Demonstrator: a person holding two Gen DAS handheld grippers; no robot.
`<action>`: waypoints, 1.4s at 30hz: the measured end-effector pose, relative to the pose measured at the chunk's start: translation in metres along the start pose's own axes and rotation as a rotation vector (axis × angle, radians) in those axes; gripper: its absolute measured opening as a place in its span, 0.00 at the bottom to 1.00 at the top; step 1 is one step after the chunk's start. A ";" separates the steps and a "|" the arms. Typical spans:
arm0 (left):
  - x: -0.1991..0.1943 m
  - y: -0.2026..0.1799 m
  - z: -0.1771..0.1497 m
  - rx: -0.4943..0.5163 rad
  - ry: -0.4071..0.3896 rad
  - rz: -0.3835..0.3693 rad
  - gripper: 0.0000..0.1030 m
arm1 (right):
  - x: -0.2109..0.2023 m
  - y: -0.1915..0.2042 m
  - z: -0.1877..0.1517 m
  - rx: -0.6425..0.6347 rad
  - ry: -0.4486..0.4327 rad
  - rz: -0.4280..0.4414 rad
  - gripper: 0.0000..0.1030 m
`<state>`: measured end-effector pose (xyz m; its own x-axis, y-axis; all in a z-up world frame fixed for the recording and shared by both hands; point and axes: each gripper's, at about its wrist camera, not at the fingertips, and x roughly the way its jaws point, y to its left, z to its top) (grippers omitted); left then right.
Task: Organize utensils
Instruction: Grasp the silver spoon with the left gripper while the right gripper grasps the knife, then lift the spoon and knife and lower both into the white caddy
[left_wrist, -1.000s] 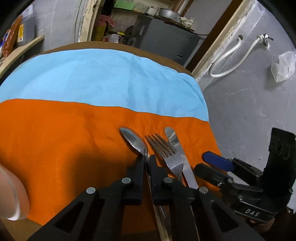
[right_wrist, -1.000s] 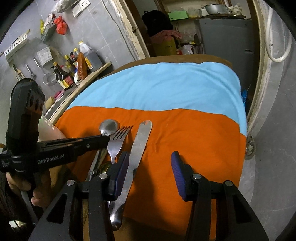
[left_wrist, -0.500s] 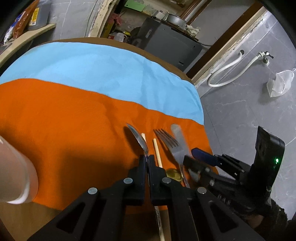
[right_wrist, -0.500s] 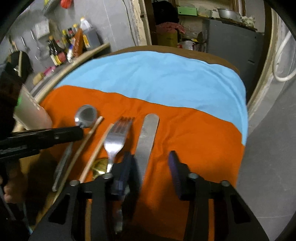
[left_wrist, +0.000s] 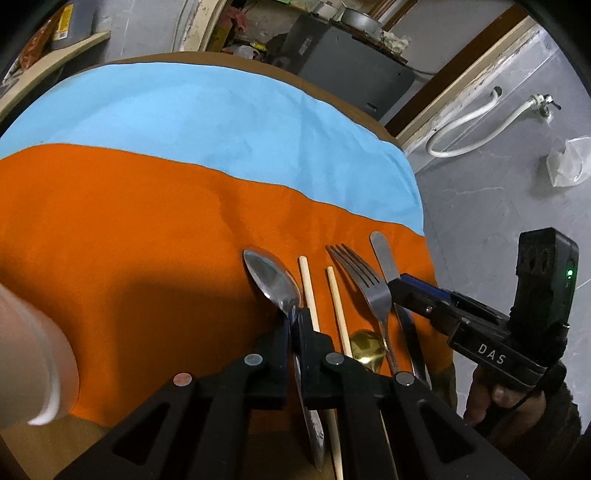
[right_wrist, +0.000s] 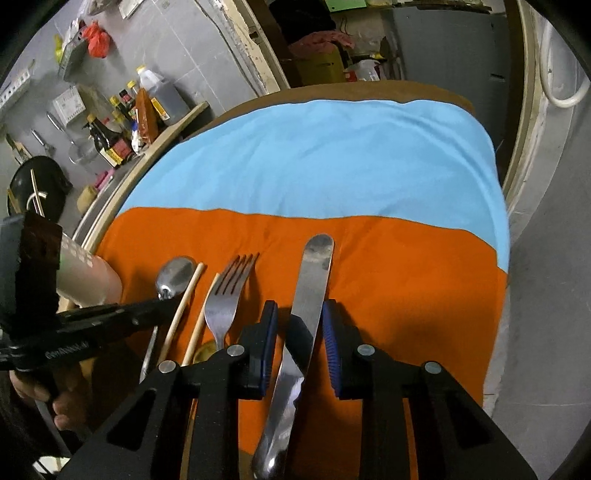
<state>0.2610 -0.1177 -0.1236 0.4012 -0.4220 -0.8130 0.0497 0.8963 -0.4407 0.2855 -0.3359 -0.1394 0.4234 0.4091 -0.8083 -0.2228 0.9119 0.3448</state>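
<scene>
Utensils lie side by side on the orange cloth (left_wrist: 129, 240). From left: a steel spoon (left_wrist: 271, 278), two wooden chopsticks (left_wrist: 308, 288), a fork (left_wrist: 365, 280), a knife (left_wrist: 384, 254). A gold spoon bowl (left_wrist: 364, 349) lies by the fork's handle. My left gripper (left_wrist: 294, 321) is shut on the spoon's neck. In the right wrist view my right gripper (right_wrist: 299, 332) is open, its blue pads (right_wrist: 271, 325) on either side of the knife (right_wrist: 314, 284). The spoon (right_wrist: 175, 275), the chopsticks (right_wrist: 186, 299) and the fork (right_wrist: 227, 291) show there too.
A blue cloth (right_wrist: 314, 162) covers the far half of the round table. A pale cup (right_wrist: 88, 277) stands at the left edge, also in the left wrist view (left_wrist: 29, 362). Bottles (right_wrist: 122, 129) stand on a shelf at the back left. The table's right edge drops to grey floor (left_wrist: 480, 206).
My left gripper has carried the spoon to the left, uncovering the chopsticks and the gold spoon. My right gripper has shifted so that the knife lies between its open pads.
</scene>
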 end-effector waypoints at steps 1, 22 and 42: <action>0.001 0.000 0.002 -0.001 0.003 0.004 0.05 | 0.001 0.001 0.000 0.003 0.000 0.003 0.21; 0.004 0.003 0.010 -0.008 0.039 0.018 0.05 | 0.023 0.024 0.015 -0.043 0.144 -0.009 0.03; -0.119 -0.037 -0.027 0.224 -0.325 -0.090 0.02 | -0.133 0.073 -0.042 0.076 -0.519 -0.027 0.01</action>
<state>0.1870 -0.1043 -0.0205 0.6527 -0.4670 -0.5966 0.2816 0.8806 -0.3812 0.1761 -0.3249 -0.0271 0.8117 0.3308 -0.4814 -0.1495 0.9144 0.3763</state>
